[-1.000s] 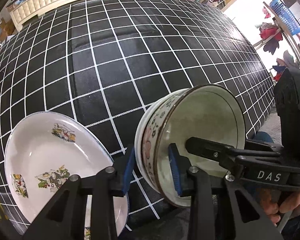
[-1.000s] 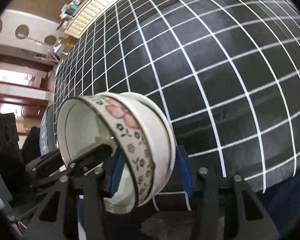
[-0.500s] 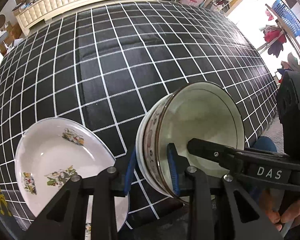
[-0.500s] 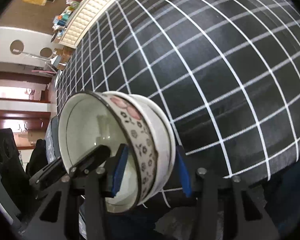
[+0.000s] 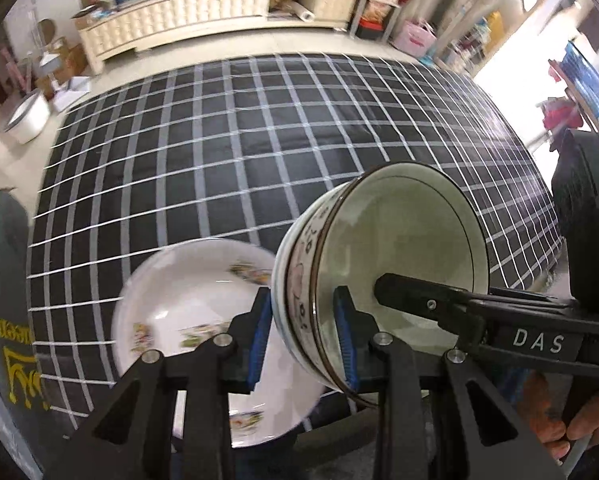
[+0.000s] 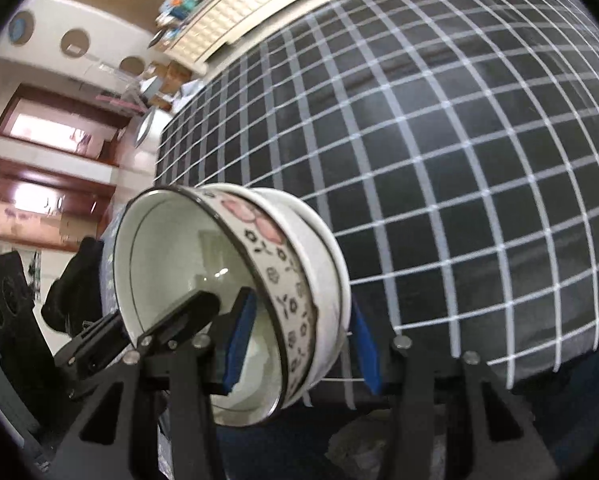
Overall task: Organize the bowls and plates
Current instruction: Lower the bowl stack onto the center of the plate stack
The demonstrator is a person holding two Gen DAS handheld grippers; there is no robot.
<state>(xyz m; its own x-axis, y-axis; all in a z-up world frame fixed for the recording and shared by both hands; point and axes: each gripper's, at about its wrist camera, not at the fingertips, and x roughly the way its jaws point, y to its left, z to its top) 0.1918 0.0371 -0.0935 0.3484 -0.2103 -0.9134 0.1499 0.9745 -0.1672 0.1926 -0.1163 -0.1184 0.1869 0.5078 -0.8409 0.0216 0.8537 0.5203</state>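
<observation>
Worktop (image 5: 259, 152) under a black cloth with a white grid fills most of both views, its far edge facing a cream tufted cabinet (image 5: 171, 20) across the floor. A white basin (image 5: 27, 114) sits on the floor off the worktop's far left corner.

Near the worktop's front edge lies a white plate (image 5: 187, 300) printed with small coloured motifs; in the left wrist view it overhangs that edge and is partly hidden by the left gripper's black frame. The picture is smeared there, so whether the plate rests flat cannot be told.

Two nested bowls (image 5: 399, 264) hang tipped on their side above the front edge, to the right of the plate, open mouth turned toward the right. The inner one has a dark rim and a band of pink flowers and black blossoms; the outer one is plain white.

The left gripper (image 5: 303, 340) has its jaws closed across the bowls' wall, one blue pad outside and one inside. The right gripper (image 6: 301, 346) does the same from the other side, jaws pinching the same stack (image 6: 235, 292), with the left gripper's fingers (image 6: 179, 316) reaching into the bowl mouth beside its own pad.
</observation>
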